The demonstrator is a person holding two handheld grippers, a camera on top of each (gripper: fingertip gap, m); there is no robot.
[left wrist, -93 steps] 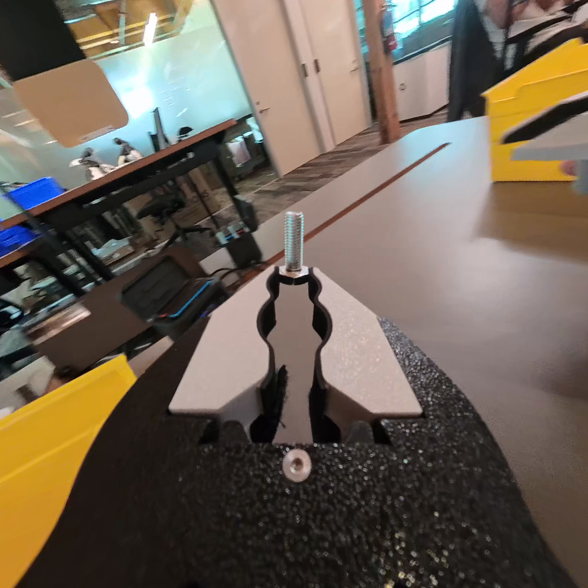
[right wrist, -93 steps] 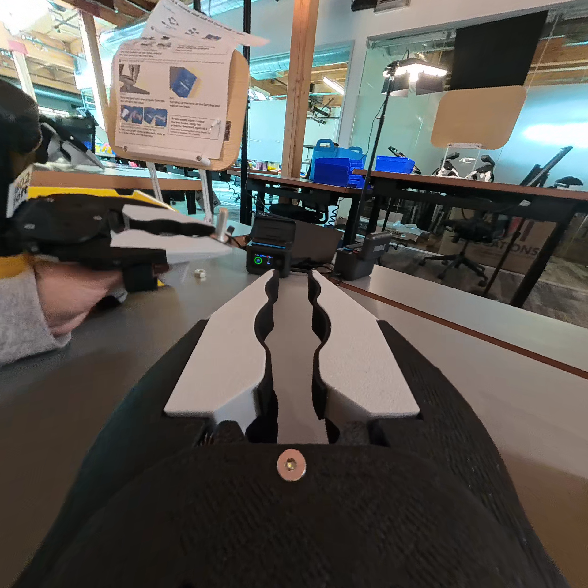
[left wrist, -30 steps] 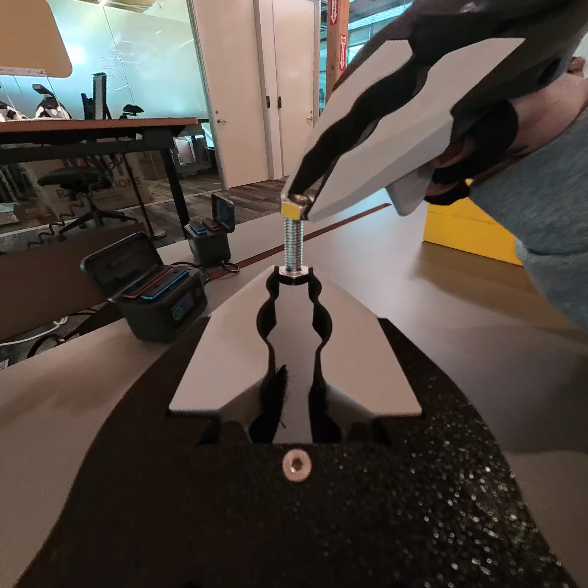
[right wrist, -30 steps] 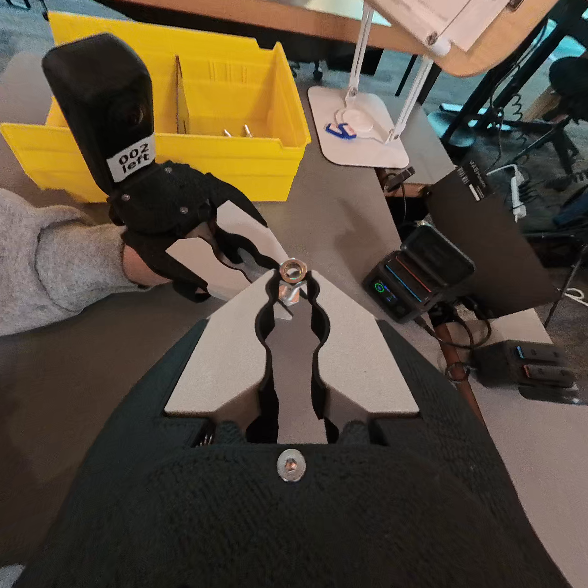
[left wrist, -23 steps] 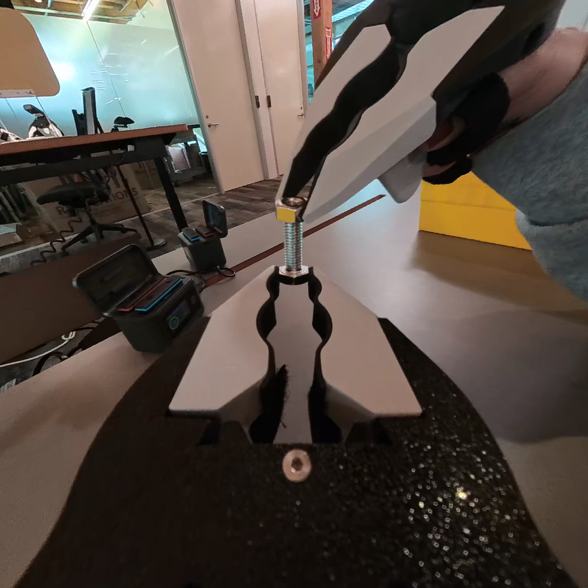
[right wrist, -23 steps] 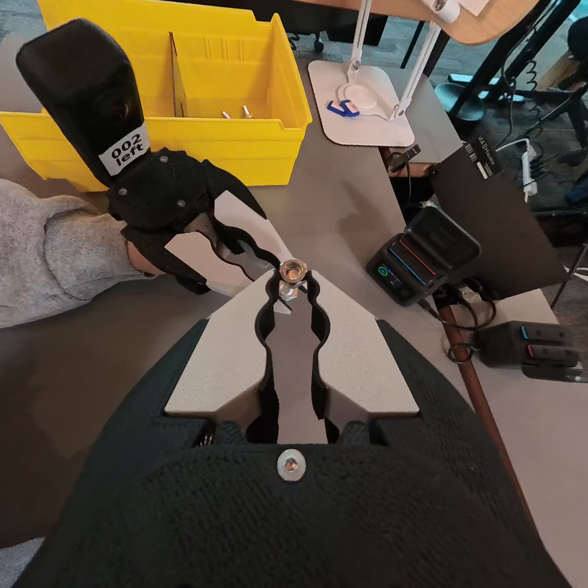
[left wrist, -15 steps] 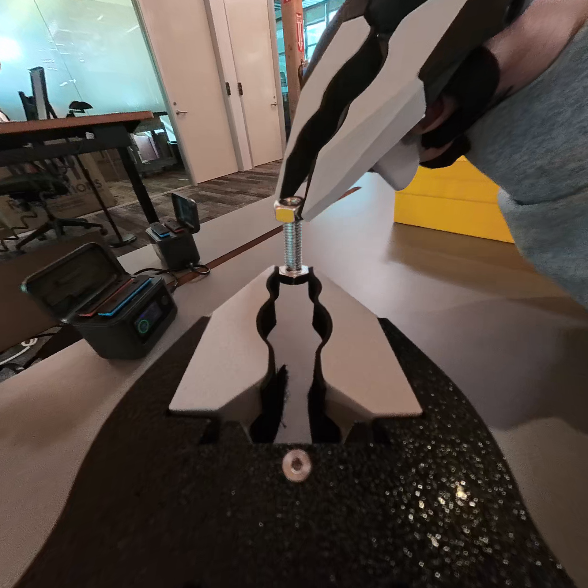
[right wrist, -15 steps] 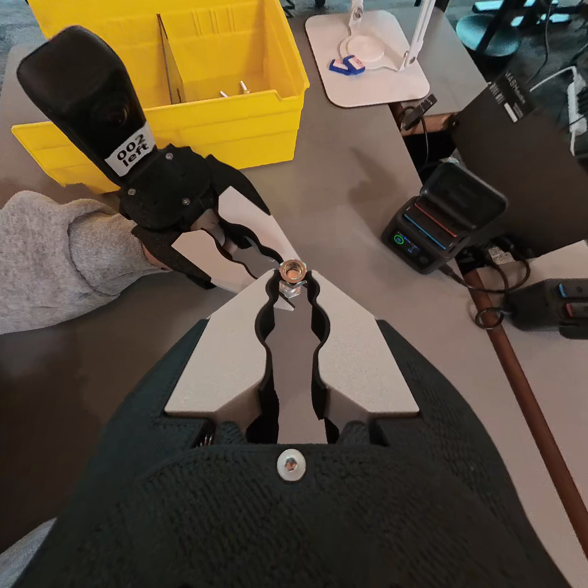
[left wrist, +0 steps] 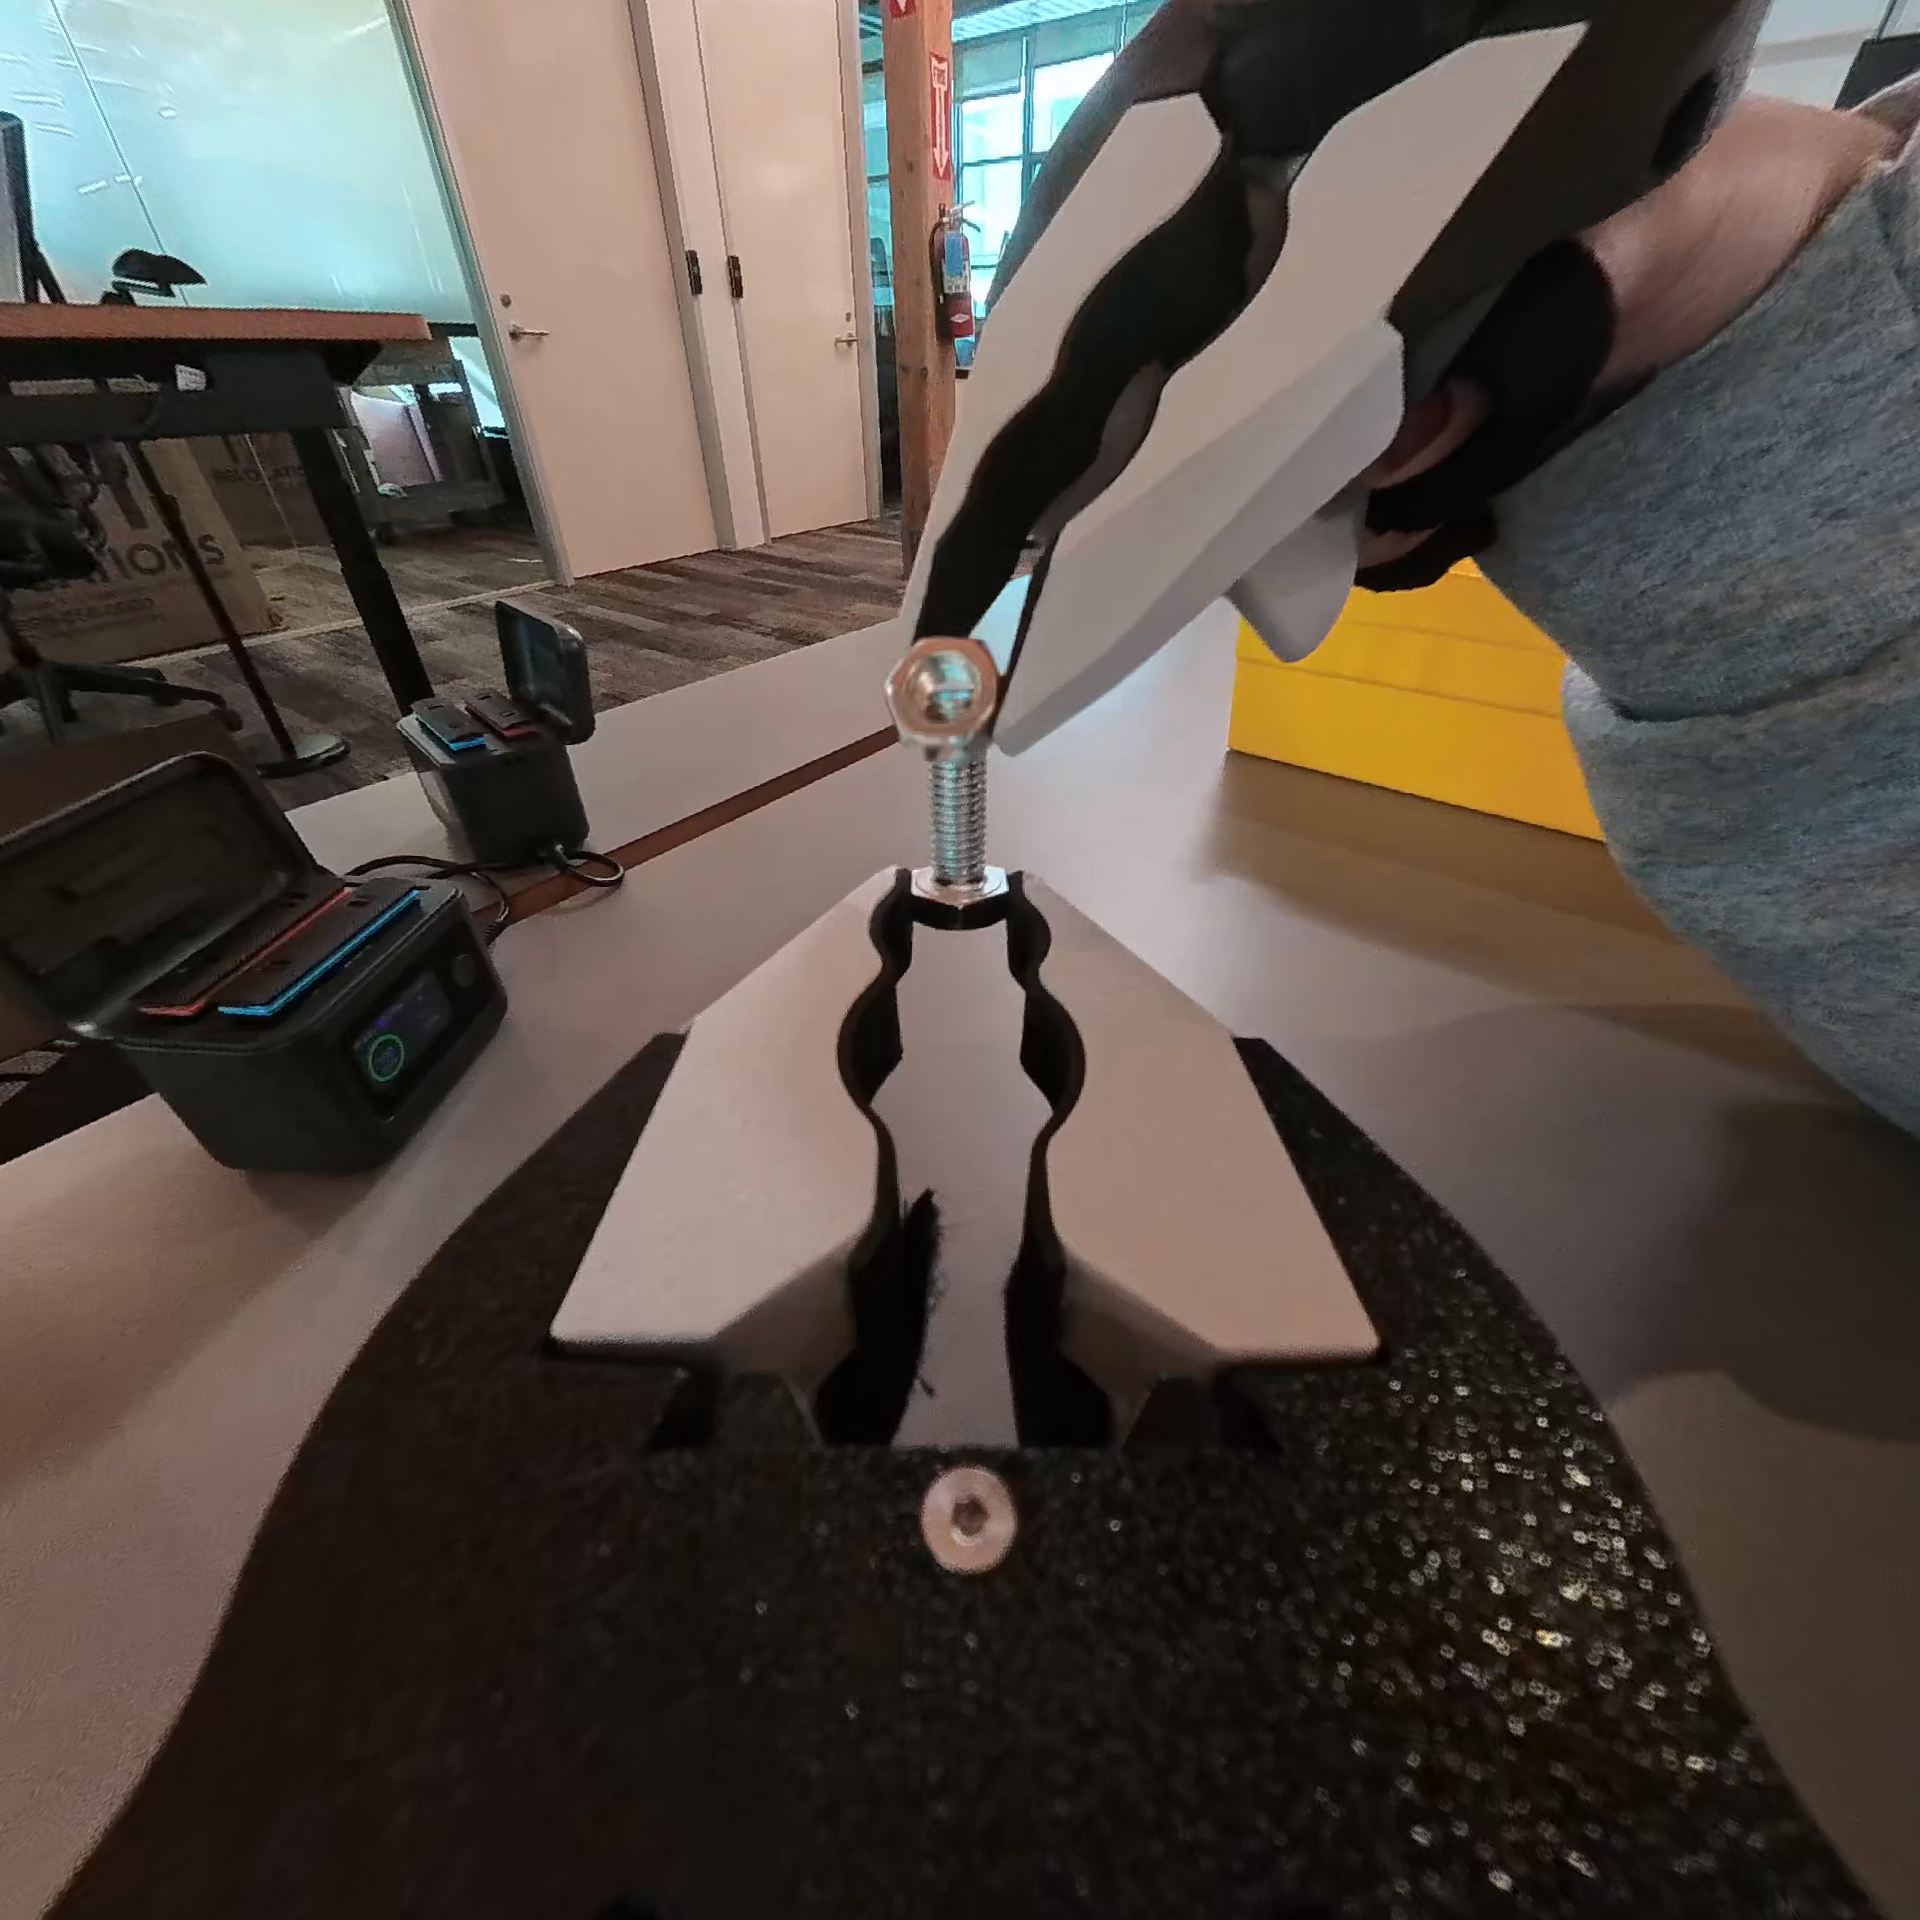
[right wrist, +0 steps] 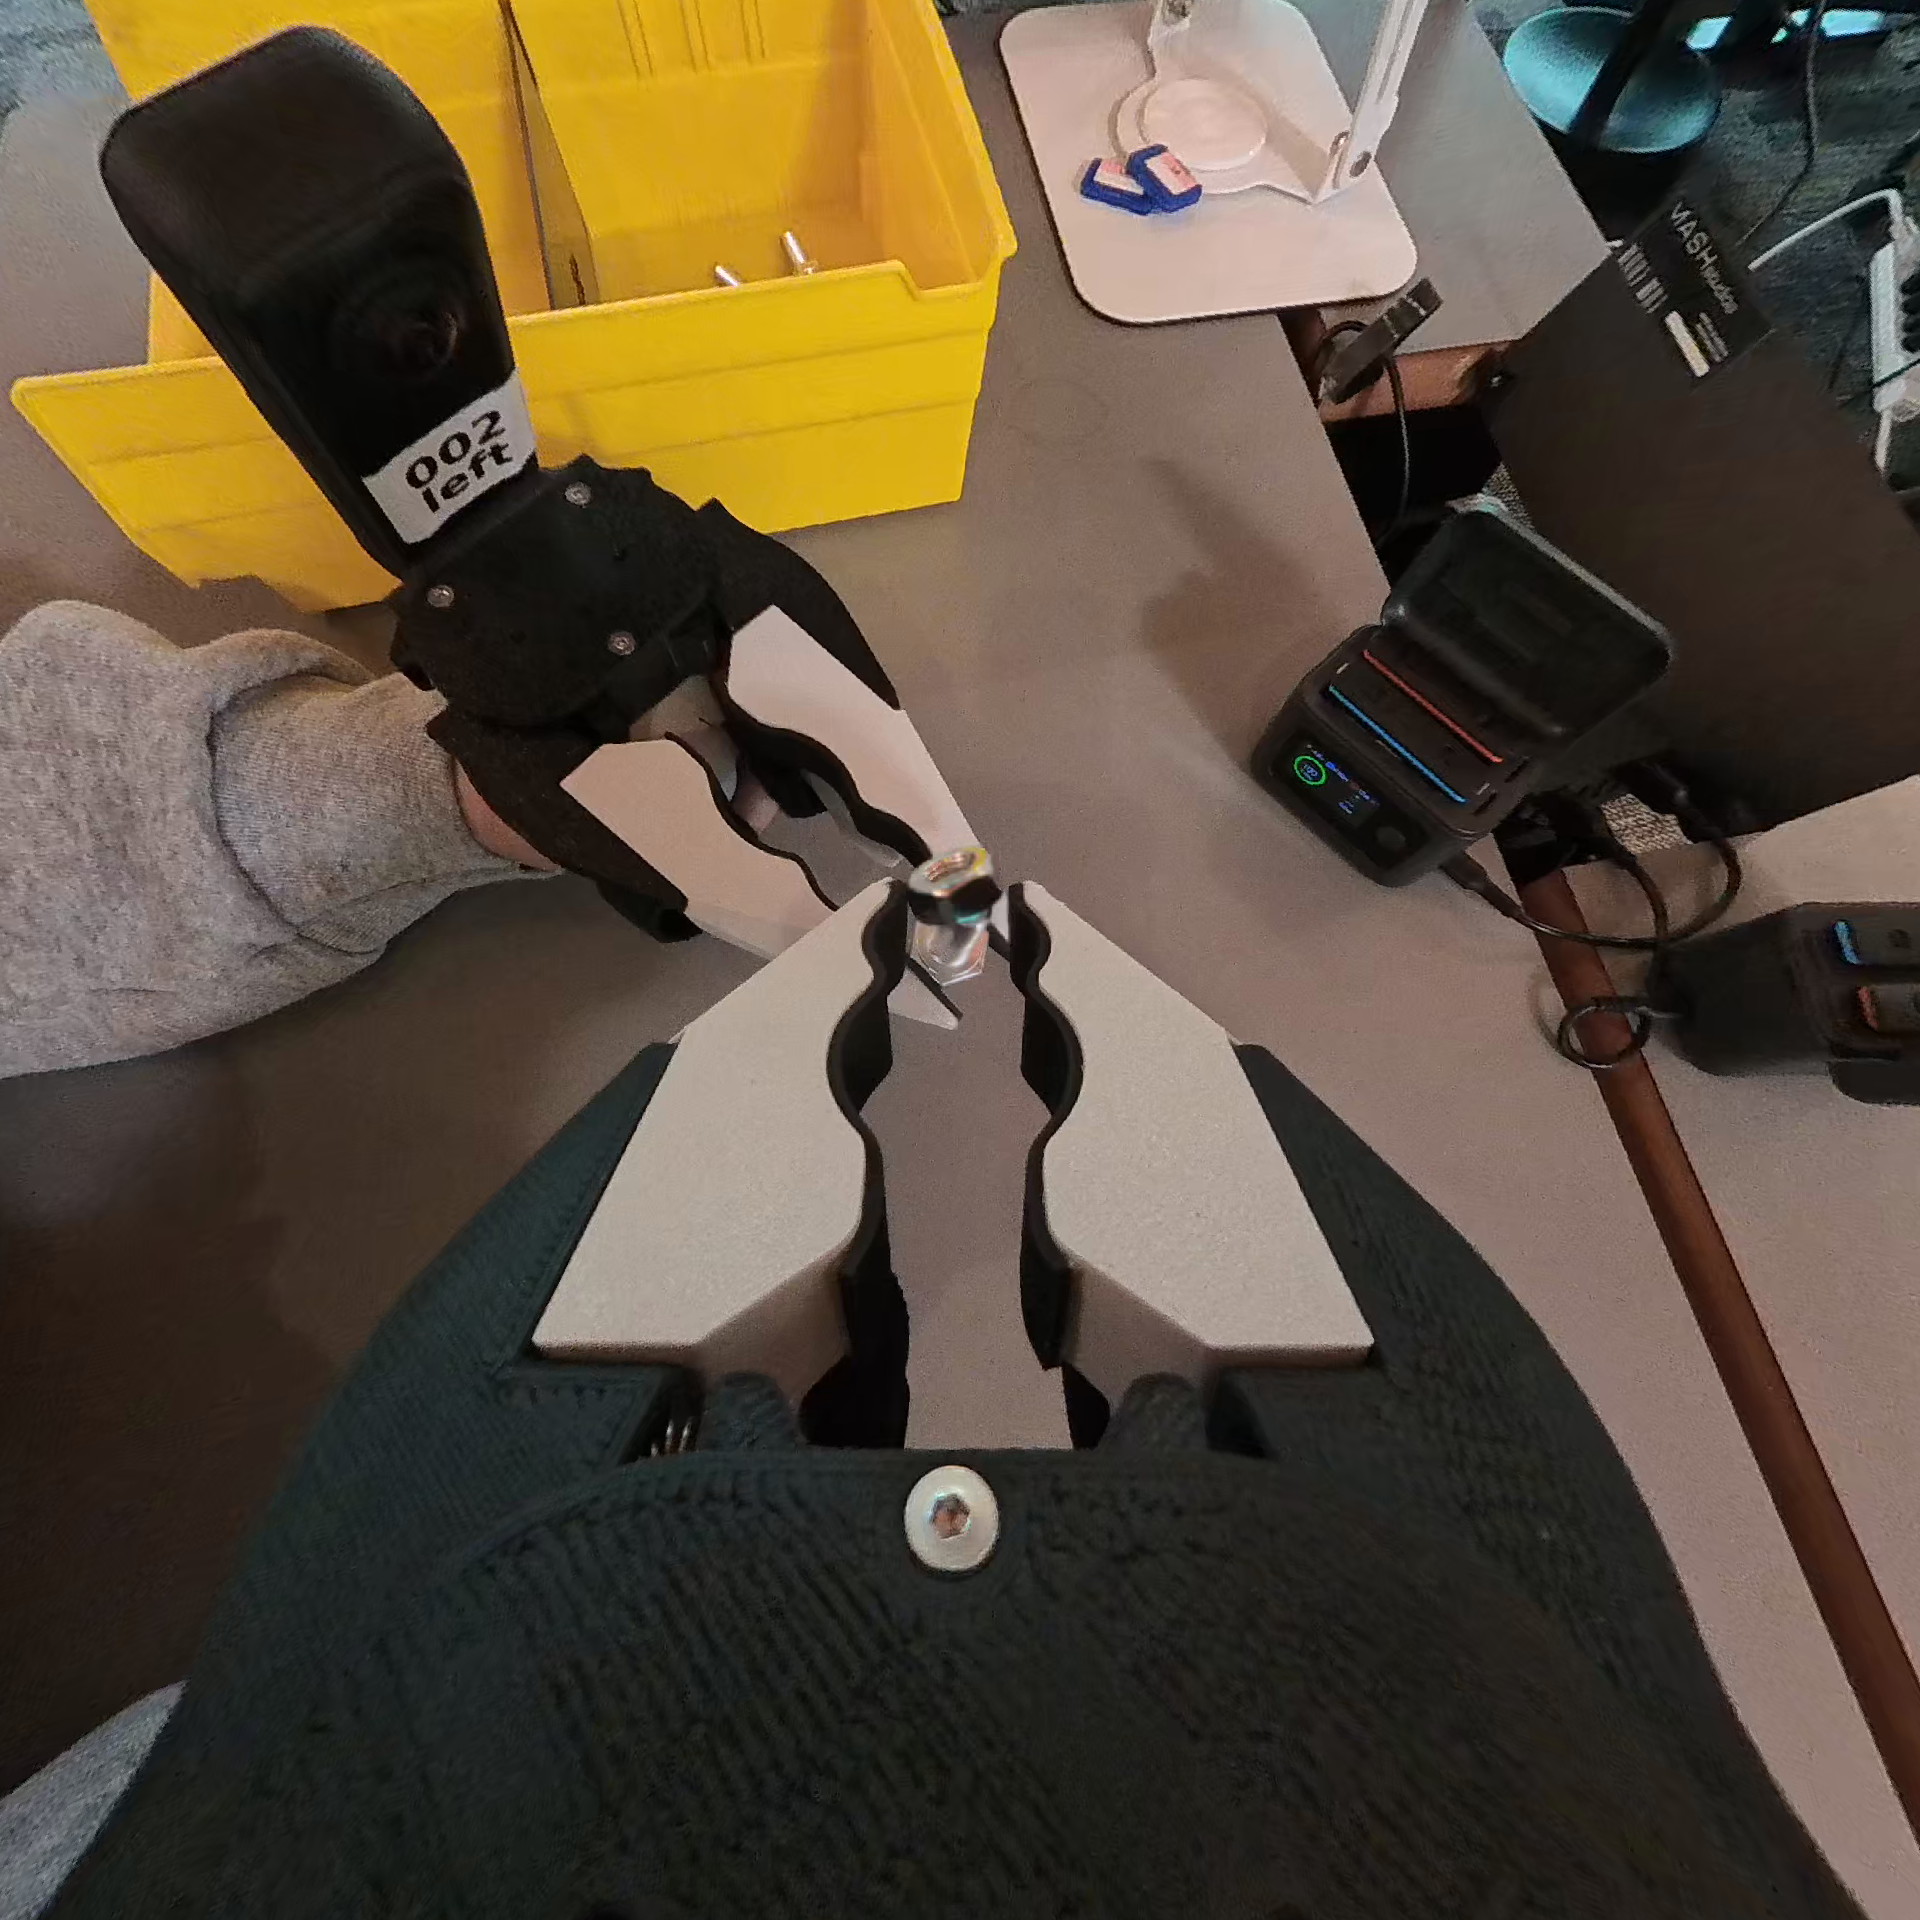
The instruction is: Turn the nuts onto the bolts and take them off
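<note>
A silver bolt [left wrist: 956, 821] stands upright above the grey table [left wrist: 1455, 987]. My left gripper [left wrist: 956, 899] is shut on its hex head [left wrist: 956, 883] at the bottom. My right gripper [left wrist: 961, 681] comes down from the upper right and is shut on the nut [left wrist: 940, 696] at the top of the thread. The bolt's end shows inside the nut. In the right wrist view my right gripper [right wrist: 951, 904] pinches the nut [right wrist: 948, 875], and the bolt head [right wrist: 948, 961] sits just below it. The left gripper's fingers [right wrist: 675, 810] reach in from the left.
A yellow bin [right wrist: 727, 343] with a few bolts [right wrist: 790, 249] stands behind the left gripper. A black charging case [right wrist: 1455, 748] and a second one [left wrist: 499, 769] with cables sit at the table's seam. A white lamp base [right wrist: 1226, 239] is at the back. A grey sleeve [right wrist: 208, 810] rests on the table. My two grippers' fingertips are within a few centimetres of each other. My left tips are roughly 15 cm from the black charging case [right wrist: 1455, 748]. Seen from the left wrist view [left wrist: 338, 914] as well.
Both grippers stay shut on the bolt and nut. The right gripper has turned and tilted about the bolt, so the nut's face now points toward the left camera. Both views have swung.
</note>
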